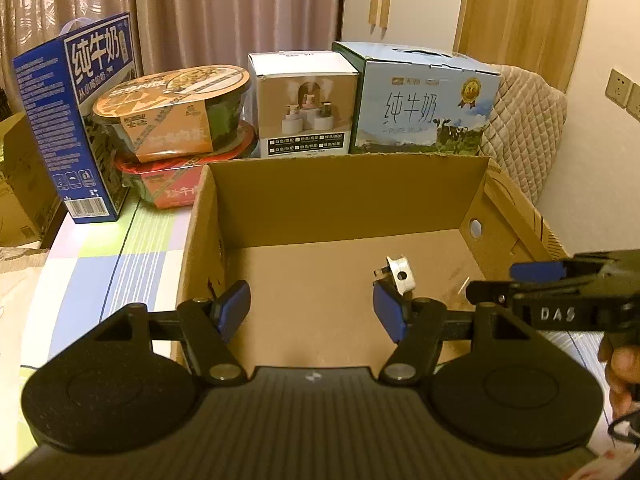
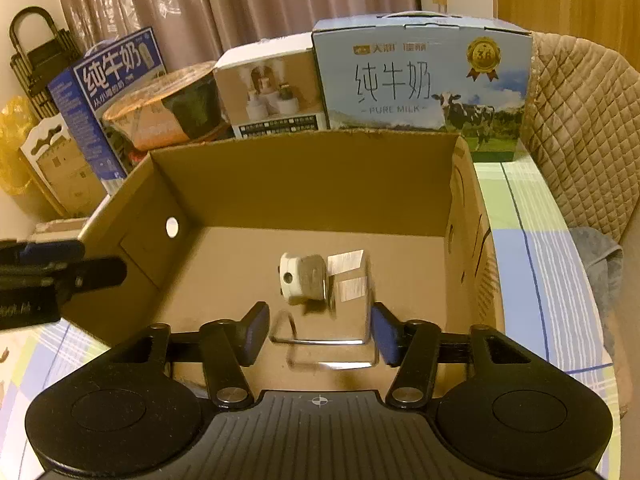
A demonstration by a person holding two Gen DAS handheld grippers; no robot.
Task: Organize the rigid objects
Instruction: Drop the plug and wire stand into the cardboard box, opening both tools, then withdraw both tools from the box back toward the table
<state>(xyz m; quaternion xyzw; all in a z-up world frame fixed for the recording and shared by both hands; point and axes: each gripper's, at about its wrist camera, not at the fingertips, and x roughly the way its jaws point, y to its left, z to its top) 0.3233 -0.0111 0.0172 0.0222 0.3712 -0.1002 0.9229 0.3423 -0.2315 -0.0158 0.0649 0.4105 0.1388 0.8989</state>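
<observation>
An open cardboard box (image 1: 348, 196) (image 2: 308, 180) stands on the table in front of both grippers. Inside it lies a shiny metal holder with a white round end (image 2: 320, 284), also seen in the left wrist view (image 1: 398, 274). My left gripper (image 1: 312, 312) is open and empty over the box's near edge. My right gripper (image 2: 316, 334) is open just above the metal holder, with its fingers either side of the wire frame, not touching it. The right gripper also shows in the left wrist view (image 1: 540, 280).
Behind the box stand a blue milk carton (image 1: 76, 120), two stacked instant noodle bowls (image 1: 176, 120), a white product box (image 1: 304, 104) and a pale blue milk case (image 1: 420, 100). A quilted chair back (image 2: 580, 128) is at the right. The table has a checked cloth (image 2: 532, 248).
</observation>
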